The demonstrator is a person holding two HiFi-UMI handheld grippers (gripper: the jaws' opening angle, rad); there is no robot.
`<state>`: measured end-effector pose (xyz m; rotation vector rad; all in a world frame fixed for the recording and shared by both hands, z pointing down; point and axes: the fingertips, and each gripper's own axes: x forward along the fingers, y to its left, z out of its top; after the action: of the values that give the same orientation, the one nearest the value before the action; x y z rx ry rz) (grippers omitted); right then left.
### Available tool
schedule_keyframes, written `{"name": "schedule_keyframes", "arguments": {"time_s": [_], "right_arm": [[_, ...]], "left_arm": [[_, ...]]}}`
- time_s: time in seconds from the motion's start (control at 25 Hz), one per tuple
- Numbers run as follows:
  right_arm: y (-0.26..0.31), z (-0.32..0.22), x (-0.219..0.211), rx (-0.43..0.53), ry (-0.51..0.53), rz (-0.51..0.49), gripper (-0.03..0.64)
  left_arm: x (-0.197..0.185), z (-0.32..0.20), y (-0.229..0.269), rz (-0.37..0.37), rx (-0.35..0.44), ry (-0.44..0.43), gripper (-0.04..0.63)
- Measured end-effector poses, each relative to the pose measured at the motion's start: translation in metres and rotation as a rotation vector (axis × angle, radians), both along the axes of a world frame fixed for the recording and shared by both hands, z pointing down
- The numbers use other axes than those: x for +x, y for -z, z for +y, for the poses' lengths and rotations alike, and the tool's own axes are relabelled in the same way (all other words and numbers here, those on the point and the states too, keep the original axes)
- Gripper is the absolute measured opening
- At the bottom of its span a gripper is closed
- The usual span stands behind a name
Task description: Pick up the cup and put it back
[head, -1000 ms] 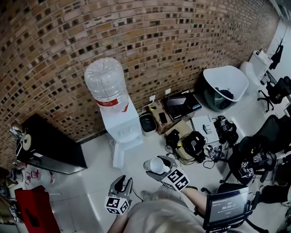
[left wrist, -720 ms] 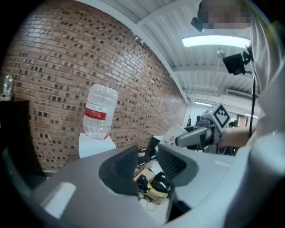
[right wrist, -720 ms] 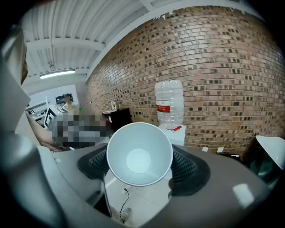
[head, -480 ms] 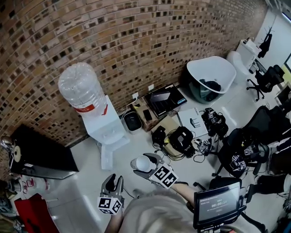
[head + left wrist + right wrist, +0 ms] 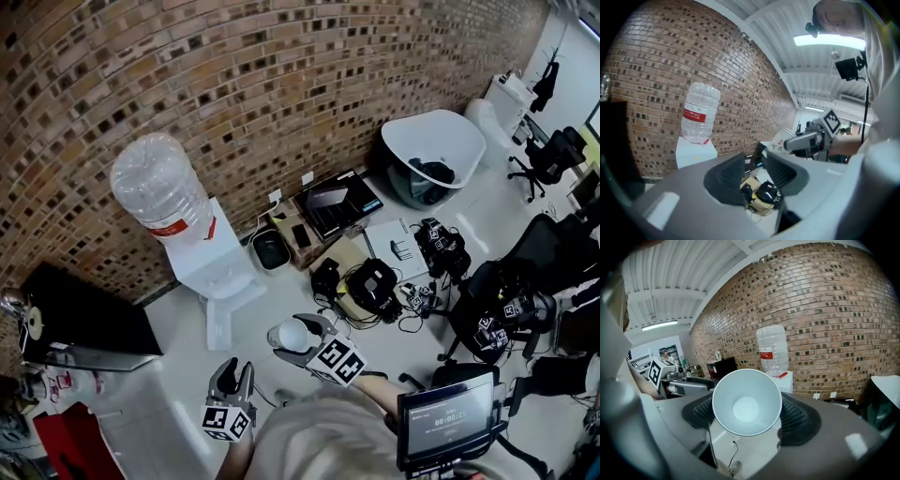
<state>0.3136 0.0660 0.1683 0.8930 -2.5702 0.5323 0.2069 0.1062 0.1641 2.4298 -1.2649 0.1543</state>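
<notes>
White floor [image 5: 178, 375] below a brick wall [image 5: 281, 84] forms the setting, seen steeply from above in the head view. At the centre, the right gripper [image 5: 302, 341] is clamped on a white paper cup [image 5: 746, 401], which is held in the air on its side, one ribbed pad against each flank. The left gripper [image 5: 756, 175] is held lower and to the left with its jaws spread and nothing between them. Bare floor lies between the two grippers and the water dispenser [image 5: 220, 272], which stands against the wall with an inverted bottle [image 5: 161, 192] on top. A red label is wrapped round the bottle's neck, but its lettering cannot be read. To the right the floor is crowded by a heap of cables and black devices [image 5: 375, 286], an open case and a white tub chair [image 5: 436, 150]; to the left it is bounded by a black cabinet [image 5: 84, 323]. A screen [image 5: 445, 427] near the person carries a line of digits too small to read. The cup's empty white inside is shown only in the right gripper view. Its outer wall, with red print too blurred to read, is shown only in the left gripper view, as is a lit ceiling lamp [image 5: 829, 41].
</notes>
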Motion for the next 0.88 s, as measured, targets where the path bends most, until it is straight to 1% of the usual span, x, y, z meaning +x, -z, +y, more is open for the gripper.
{"name": "schedule_keyframes", "arguments": {"time_s": [0.2,0.28,0.36,0.44,0.64,0.88], "right_arm": [[0.000,-0.006,0.004,0.005,0.001,-0.002,0.388],[-0.001,-0.006,0.006,0.004,0.002,-0.001,0.388],[-0.003,-0.005,0.007,0.003,0.003,0.001,0.388],[-0.005,-0.006,0.010,0.000,0.002,0.003,0.388],[-0.011,-0.010,0.023,-0.006,0.000,0.008,0.388],[-0.022,-0.016,0.051,-0.001,0.008,0.035,0.388]], "left_arm": [[0.001,-0.005,-0.007,-0.012,-0.017,0.024,0.143],[0.000,-0.007,-0.008,0.012,-0.023,0.034,0.148],[-0.001,-0.006,-0.010,0.035,-0.035,0.038,0.170],[0.001,-0.006,-0.013,0.039,-0.049,0.037,0.174],[0.008,-0.005,-0.016,0.016,-0.060,0.034,0.179],[0.013,0.006,-0.022,-0.019,-0.094,0.080,0.178]]}}
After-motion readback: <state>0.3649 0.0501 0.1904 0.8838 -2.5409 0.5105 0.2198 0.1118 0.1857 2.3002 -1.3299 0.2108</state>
